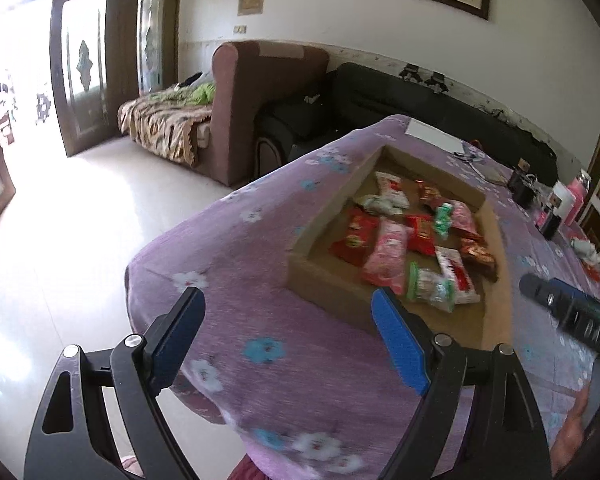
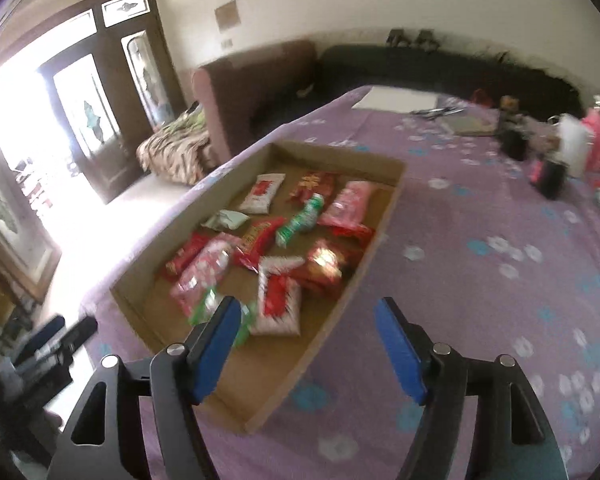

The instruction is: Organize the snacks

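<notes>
A shallow cardboard tray [image 1: 332, 204] [image 2: 384, 224] lies on a purple flowered tablecloth [image 1: 260, 264] [image 2: 480, 248] and holds several snack packets: red, pink, white and green ones [image 1: 384, 252] [image 2: 280, 308]. My left gripper [image 1: 288, 308] is open and empty, above the table's near corner, just in front of the tray's near wall. My right gripper [image 2: 308, 316] is open and empty, above the tray's near right edge. The right gripper also shows at the right of the left wrist view [image 1: 568, 312]; the left gripper shows at the lower left of the right wrist view [image 2: 60, 340].
White paper [image 2: 396, 100], scissors [image 2: 436, 111], dark jars [image 2: 548, 176], a white bottle [image 2: 576, 144] and pink items [image 2: 598, 136] stand at the table's far side. A brown sofa [image 1: 236, 112] and a black sofa [image 1: 380, 96] stand beyond the table. The floor [image 1: 80, 220] lies left.
</notes>
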